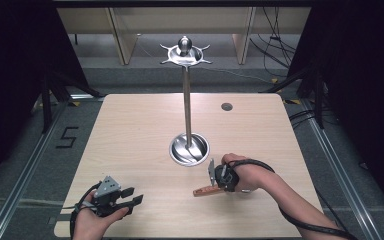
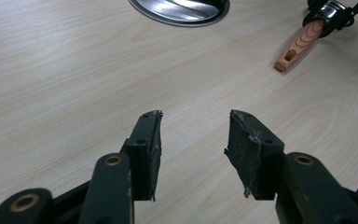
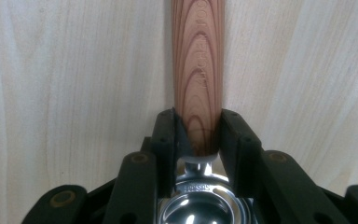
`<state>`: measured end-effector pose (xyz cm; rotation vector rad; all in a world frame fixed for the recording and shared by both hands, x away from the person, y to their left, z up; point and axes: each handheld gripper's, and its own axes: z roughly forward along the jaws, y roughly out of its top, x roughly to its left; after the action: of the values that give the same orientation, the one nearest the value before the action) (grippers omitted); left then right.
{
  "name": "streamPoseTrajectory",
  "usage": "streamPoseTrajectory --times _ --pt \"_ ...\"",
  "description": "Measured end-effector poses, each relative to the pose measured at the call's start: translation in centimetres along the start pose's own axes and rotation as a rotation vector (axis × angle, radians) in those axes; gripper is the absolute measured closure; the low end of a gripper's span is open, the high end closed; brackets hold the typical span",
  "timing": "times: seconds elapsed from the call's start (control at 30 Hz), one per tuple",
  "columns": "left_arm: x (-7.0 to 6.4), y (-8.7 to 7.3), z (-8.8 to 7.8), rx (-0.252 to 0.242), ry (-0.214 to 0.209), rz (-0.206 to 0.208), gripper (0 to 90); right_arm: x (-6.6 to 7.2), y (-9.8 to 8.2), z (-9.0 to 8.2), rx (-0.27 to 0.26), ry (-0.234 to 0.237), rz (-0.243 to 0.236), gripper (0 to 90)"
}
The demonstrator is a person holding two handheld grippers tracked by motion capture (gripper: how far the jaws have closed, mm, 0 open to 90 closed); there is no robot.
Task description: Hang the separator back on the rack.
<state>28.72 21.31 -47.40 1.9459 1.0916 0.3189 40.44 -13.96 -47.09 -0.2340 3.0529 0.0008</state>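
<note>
A utensil with a wooden handle (image 3: 198, 60) and a shiny metal head (image 3: 200, 205) lies on the light wooden table (image 1: 130, 130). My right gripper (image 3: 198, 135) is shut on the handle where it meets the metal neck. From above, the handle (image 1: 204, 190) points left out of the right gripper (image 1: 216, 186), just in front of the stand's round base (image 1: 189, 149). My left gripper (image 1: 134, 196) is open at the front left, nothing between its pads (image 2: 244, 144). The left gripper view looks across bare table toward the handle (image 2: 300, 44).
A tall metal stand (image 1: 186, 105) rises from the table's middle, with a knob and hooked arms at its top (image 1: 185, 52). The base rim (image 2: 182, 9) is ahead of the left gripper. A dark round grommet (image 1: 226, 106) sits far right. Cables trail from both hands.
</note>
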Motion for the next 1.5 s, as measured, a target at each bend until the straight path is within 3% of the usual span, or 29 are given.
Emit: streamPoseTrajectory --times 0.07,0.2,0.23,0.27,0.37,0.53,0.57,0.63,0.67,0.7,0.8,0.9,1.03,1.1,1.13,1.17,1.2,1.27,1.33,1.43,1.47,1.5 --pt "0.0 0.0 0.0 0.002 -0.005 0.002 53.4 0.1 0.1 -0.2 0.020 -0.021 -0.009 69.7" --pt "0.0 0.0 0.1 -0.002 -0.006 -0.002 53.4 0.4 -0.1 -0.4 -0.013 -0.017 0.035 69.8" --pt "0.0 0.0 0.1 -0.001 -0.004 -0.001 53.4 0.3 -0.2 -0.5 -0.019 -0.026 0.023 69.8" --pt "0.0 0.0 0.0 -0.001 -0.002 0.000 53.4 0.6 -0.2 -0.6 -0.030 -0.030 0.053 69.8" --pt "0.0 0.0 0.0 -0.005 -0.003 -0.001 53.5 0.4 -0.6 -1.0 -0.040 -0.038 0.040 69.8" --pt "-0.1 0.0 0.0 0.002 0.004 0.001 53.5 0.7 -1.1 -1.5 -0.115 -0.074 0.046 69.9" --pt "0.0 0.0 0.0 0.002 0.004 0.002 53.5 0.7 -1.1 -1.5 -0.144 -0.100 0.031 69.9" --pt "0.0 0.0 0.0 0.003 0.006 0.003 53.5 1.0 -1.4 -1.8 -0.151 -0.095 0.074 69.9" --pt "0.0 0.0 0.0 0.003 0.006 0.003 53.5 1.0 -1.4 -1.8 -0.151 -0.095 0.074 69.9" --pt "0.0 0.0 0.0 0.003 0.006 0.003 53.5 1.0 -1.6 -1.9 -0.197 -0.109 0.065 69.9" --pt "0.0 0.0 0.0 0.002 0.008 0.002 53.5 1.1 -2.1 -2.2 -0.235 -0.108 0.078 69.9" --pt "0.0 0.0 0.0 0.003 0.009 0.003 53.5 1.5 -2.8 -2.7 -0.256 -0.112 0.142 70.0" --pt "0.0 0.0 0.0 0.002 0.010 0.005 53.5 1.7 -3.6 -3.1 -0.284 -0.133 0.182 70.0" --pt "0.0 0.0 -0.1 0.004 0.012 0.010 53.6 1.7 -4.4 -3.5 -0.339 -0.145 0.223 70.0" --pt "0.0 0.0 -0.1 0.005 0.011 -0.004 53.5 1.5 -4.6 -3.5 -0.371 -0.153 0.204 70.0" --pt "0.0 0.0 -0.1 0.005 0.011 -0.004 53.5 1.5 -4.6 -3.5 -0.371 -0.153 0.204 70.0" --pt "0.0 0.0 0.0 0.000 0.013 0.000 53.5 1.5 -5.0 -3.7 -0.412 -0.142 0.202 69.9" --pt "0.0 0.0 -0.1 0.003 0.017 0.009 53.4 1.4 -5.5 -3.9 -0.444 -0.154 0.224 70.0" --pt "0.1 0.0 -0.1 0.000 0.015 0.007 53.2 1.9 -6.0 -4.2 -0.466 -0.175 0.303 69.9" --pt "0.1 0.0 -0.1 -0.006 0.017 0.005 52.2 1.8 -6.4 -4.3 -0.502 -0.181 0.308 69.9" --pt "0.1 0.0 0.0 -0.001 0.013 0.001 52.0 2.0 -6.8 -4.5 -0.530 -0.184 0.333 69.9" --pt "0.3 0.0 -0.2 0.028 0.013 0.028 51.6 2.1 -6.9 -4.6 -0.543 -0.198 0.343 69.9"
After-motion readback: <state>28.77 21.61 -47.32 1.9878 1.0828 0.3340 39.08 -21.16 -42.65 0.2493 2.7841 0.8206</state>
